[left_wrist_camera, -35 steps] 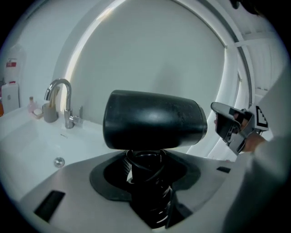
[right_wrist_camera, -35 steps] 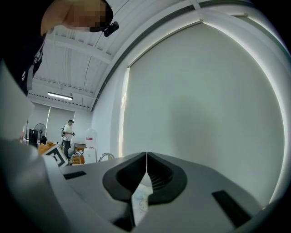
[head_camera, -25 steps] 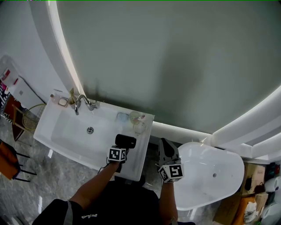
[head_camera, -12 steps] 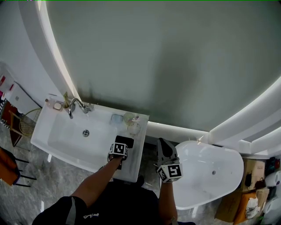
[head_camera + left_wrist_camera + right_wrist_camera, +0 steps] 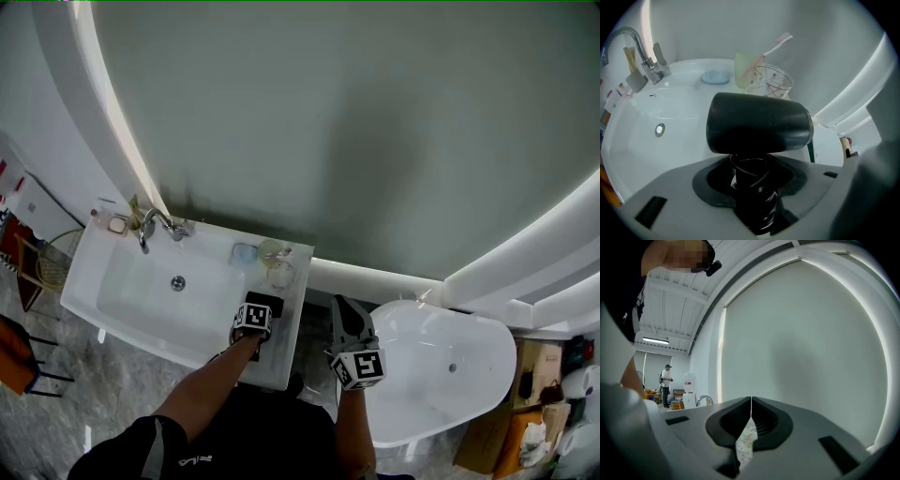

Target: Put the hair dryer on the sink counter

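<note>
1. My left gripper has its fingers pinching the cord-wound handle of the black hair dryer, whose round barrel lies crosswise above them
2. The dryer hangs over the right end of the white sink surface, beside the basin; I cannot tell whether it touches
3. Beyond it stand a pale green cup with a pink toothbrush, a clear glass bowl and a blue soap dish, with the chrome tap far left
4. My right gripper is between the sink and the white bathtub, fingers pressed together on nothing
</note>
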A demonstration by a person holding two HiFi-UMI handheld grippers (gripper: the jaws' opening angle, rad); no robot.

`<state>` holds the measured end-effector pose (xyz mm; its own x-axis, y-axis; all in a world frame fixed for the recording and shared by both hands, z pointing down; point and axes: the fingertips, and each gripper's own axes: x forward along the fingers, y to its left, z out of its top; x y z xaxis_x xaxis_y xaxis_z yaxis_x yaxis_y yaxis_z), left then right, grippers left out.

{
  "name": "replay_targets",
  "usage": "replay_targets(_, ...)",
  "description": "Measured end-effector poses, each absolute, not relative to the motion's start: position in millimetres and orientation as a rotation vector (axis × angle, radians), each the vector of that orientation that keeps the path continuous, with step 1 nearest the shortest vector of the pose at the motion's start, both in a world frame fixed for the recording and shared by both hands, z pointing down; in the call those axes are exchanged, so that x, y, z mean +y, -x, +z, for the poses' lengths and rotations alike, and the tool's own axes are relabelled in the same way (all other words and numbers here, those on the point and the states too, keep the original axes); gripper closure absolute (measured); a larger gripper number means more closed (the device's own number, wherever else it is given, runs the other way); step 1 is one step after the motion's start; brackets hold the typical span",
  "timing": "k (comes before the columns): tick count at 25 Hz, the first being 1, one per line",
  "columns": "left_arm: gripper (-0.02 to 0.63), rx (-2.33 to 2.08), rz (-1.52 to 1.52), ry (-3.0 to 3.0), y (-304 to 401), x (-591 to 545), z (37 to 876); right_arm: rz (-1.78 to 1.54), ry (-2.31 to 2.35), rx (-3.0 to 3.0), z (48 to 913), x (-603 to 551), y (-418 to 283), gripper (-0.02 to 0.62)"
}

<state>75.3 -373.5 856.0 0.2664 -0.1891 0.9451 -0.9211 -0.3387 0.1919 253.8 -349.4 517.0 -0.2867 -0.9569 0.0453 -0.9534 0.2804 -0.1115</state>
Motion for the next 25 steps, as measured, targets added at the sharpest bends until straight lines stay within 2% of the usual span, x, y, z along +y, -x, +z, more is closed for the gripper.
replay_targets(25, 0.387, -1.078, 1.241, -1.678, -83.4, -379.0, 871.1, -0.227, 1.877, 2.514, 525.7, -352.3, -252.1, 0.565)
